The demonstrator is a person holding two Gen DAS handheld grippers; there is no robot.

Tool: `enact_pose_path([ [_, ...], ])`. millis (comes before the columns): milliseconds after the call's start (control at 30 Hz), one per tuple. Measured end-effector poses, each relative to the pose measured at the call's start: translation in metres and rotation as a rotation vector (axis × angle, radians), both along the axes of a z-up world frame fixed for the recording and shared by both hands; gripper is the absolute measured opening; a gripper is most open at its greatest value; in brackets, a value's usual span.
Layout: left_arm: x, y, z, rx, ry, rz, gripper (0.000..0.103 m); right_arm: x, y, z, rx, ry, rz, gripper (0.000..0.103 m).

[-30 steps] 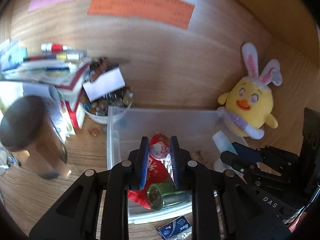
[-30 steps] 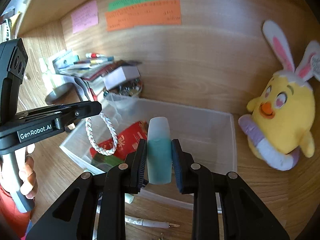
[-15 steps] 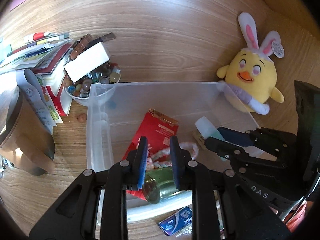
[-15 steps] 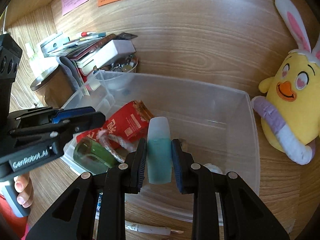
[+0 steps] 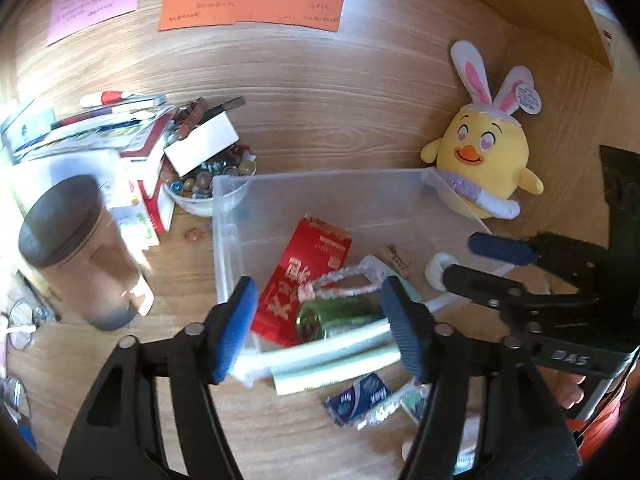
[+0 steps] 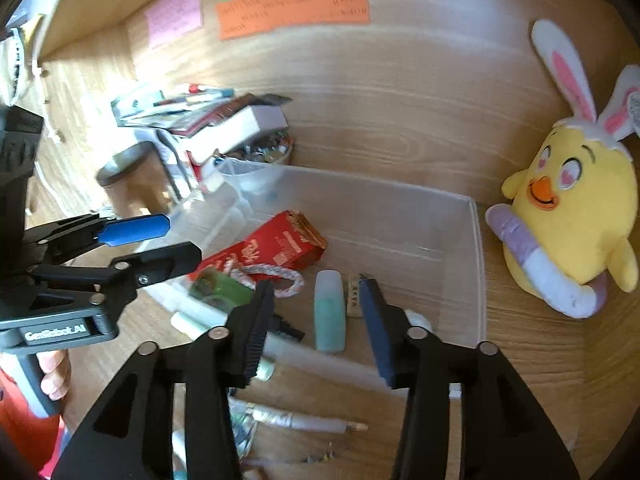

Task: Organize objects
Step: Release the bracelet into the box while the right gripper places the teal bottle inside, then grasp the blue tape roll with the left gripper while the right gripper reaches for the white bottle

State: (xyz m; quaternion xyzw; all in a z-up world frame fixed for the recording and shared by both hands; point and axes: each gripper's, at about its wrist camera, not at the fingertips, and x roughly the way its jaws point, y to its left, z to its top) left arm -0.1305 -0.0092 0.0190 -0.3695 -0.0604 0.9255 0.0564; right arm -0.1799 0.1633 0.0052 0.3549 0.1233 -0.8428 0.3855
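Note:
A clear plastic bin [image 5: 320, 188] [image 6: 476, 264] sits on the wooden desk. In it lie a red packet [image 5: 312, 264] [image 6: 276, 248], a green can [image 5: 340, 318] [image 6: 218, 288], a white rope loop [image 5: 340, 280] [image 6: 272, 276] and a teal bottle with a white cap [image 6: 330, 312]. My left gripper [image 5: 320, 332] is open and empty above the bin's near edge. My right gripper [image 6: 316, 328] is open, with the teal bottle lying in the bin between its fingers. Each gripper shows in the other's view, the right [image 5: 488, 264] and the left [image 6: 160, 240].
A yellow bunny-eared plush chick [image 5: 484, 164] [image 6: 572, 204] sits right of the bin. A bowl of beads [image 5: 208, 184], stacked books and boxes [image 5: 120, 136] and a brown lidded jar [image 5: 76, 248] stand on the left. A blue sachet [image 5: 360, 396] and a pen [image 6: 304, 420] lie in front.
Both grippers have opened. The right one let go of the teal bottle, which now lies in the bin. The rope loop now lies in the bin, and both grippers have pulled back.

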Motion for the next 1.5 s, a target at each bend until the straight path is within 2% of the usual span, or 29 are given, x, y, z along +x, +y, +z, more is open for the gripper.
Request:
enact_pose_path([
  [300, 0.047, 0.007, -0.009, -0.020, -0.006, -0.010, 0.082, 0.044, 0.035, 0.011, -0.035, 0.058, 0.031, 0.059],
  [467, 0.077, 0.021, -0.016, -0.045, -0.007, -0.031, 0.083, 0.060, 0.052, 0.004, -0.027, 0.059, 0.025, 0.061],
  [767, 0.111, 0.054, -0.034, 0.009, -0.047, -0.127, 0.085, 0.075, 0.084, -0.020, 0.000, 0.023, -0.024, 0.064],
  [1000, 0.123, 0.082, -0.053, 0.007, -0.081, -0.207, 0.085, 0.078, 0.105, -0.031, -0.012, -0.028, -0.056, 0.065],
  [1067, 0.124, 0.087, -0.057, -0.002, -0.086, -0.217, 0.082, 0.079, 0.107, -0.033, -0.011, -0.037, -0.052, 0.066],
  [1167, 0.122, 0.092, -0.065, 0.000, -0.109, -0.235, 0.061, 0.084, 0.105, -0.033, -0.010, -0.045, -0.030, 0.071],
  [1233, 0.120, 0.094, -0.069, 0.007, -0.124, -0.244, 0.044, 0.088, 0.100, -0.033, -0.009, -0.048, -0.007, 0.073],
  [1267, 0.120, 0.094, -0.071, 0.012, -0.128, -0.247, 0.040, 0.090, 0.097, -0.034, -0.006, -0.048, 0.009, 0.074],
  [1500, 0.128, 0.074, -0.071, 0.022, -0.108, -0.197, 0.038, 0.102, 0.064, -0.044, 0.055, -0.035, 0.113, 0.074],
])
